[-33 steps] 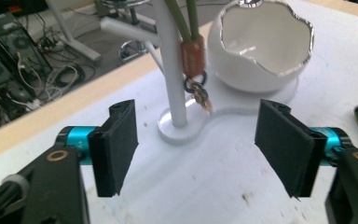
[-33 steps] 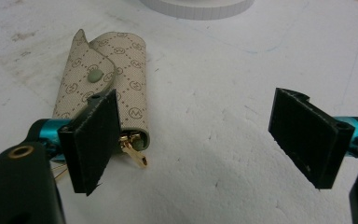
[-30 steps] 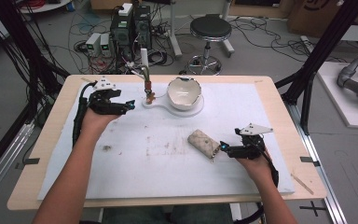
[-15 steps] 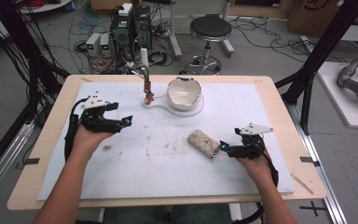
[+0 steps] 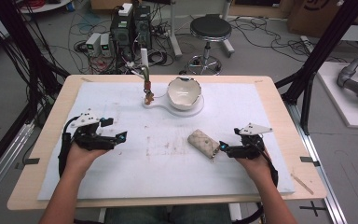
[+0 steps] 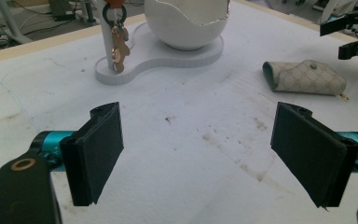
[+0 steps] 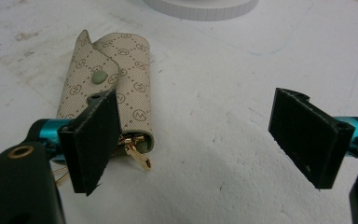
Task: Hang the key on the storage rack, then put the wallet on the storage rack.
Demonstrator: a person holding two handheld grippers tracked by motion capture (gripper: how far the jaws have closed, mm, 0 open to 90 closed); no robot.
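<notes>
Key pouch (image 5: pixel 207 142) lies on the table (image 5: pixel 270 116), just beside your right hand-held gripper (image 5: pixel 223 148), whose jaws are spread. Your left hand-held gripper (image 5: pixel 119 137) is spread too, empty. Next, I think, you close on the pouch.

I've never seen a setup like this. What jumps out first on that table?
Probably the white egg-shaped bowl with its jagged rim, on a white stand at the far middle, next to a post hung with a brass key. Nearer, a beige patterned key pouch lies just ahead of the right gripper, whose jaws stand open; the left gripper is open too, over bare mat.
</notes>
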